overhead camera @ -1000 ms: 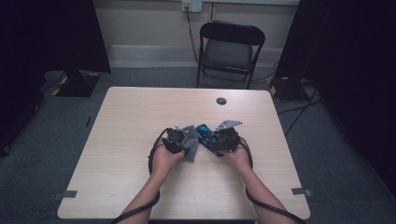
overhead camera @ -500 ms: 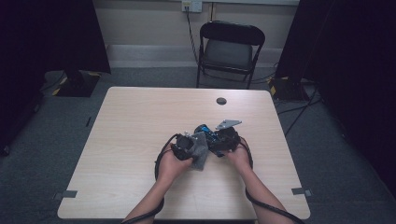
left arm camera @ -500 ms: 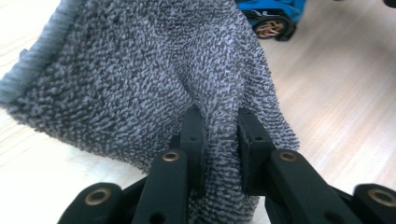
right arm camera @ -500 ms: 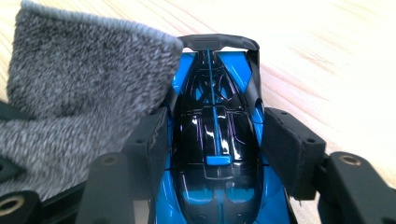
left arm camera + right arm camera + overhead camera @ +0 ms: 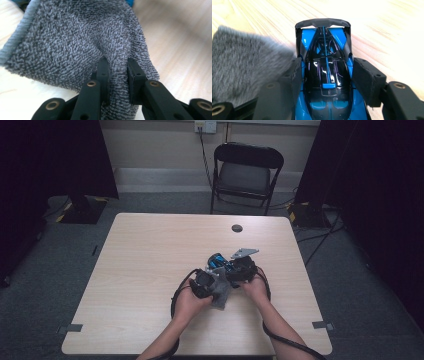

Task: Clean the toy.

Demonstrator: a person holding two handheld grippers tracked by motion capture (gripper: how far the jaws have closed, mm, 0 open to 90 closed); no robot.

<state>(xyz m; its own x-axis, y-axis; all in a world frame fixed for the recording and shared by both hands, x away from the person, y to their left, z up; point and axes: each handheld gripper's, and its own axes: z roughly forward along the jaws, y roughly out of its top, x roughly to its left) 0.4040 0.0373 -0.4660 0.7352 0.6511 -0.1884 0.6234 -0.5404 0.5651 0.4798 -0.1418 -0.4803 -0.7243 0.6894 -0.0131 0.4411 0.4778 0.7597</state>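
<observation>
Now, near the middle of the high view, the person's two hands meet over a light wooden table. Compared with the picture a second earlier, the left gripper with its grey towelling cloth has slid rightward across the frame, from a spot slightly apart to one tight against the right gripper. The right hand has kept its place. That closing move suggests the cloth is being brought up to wipe the toy.

In the left gripper view, the left gripper has its black jaws pinching a fold of the cloth, which spreads upward across most of the frame with its pale hemmed edge at upper left.

In the right gripper view, the right gripper clamps a glossy blue and black toy race car by its flanks, one pad on each side. The car sits in the centre of the frame, with its black wing toward the top. The cloth lies at the left of this frame, blurred, its edge touching or just beside the car's left flank near the jaw; I cannot tell which.

A small dark disc sits in the table toward its far edge, and a black folding chair stands beyond.
</observation>
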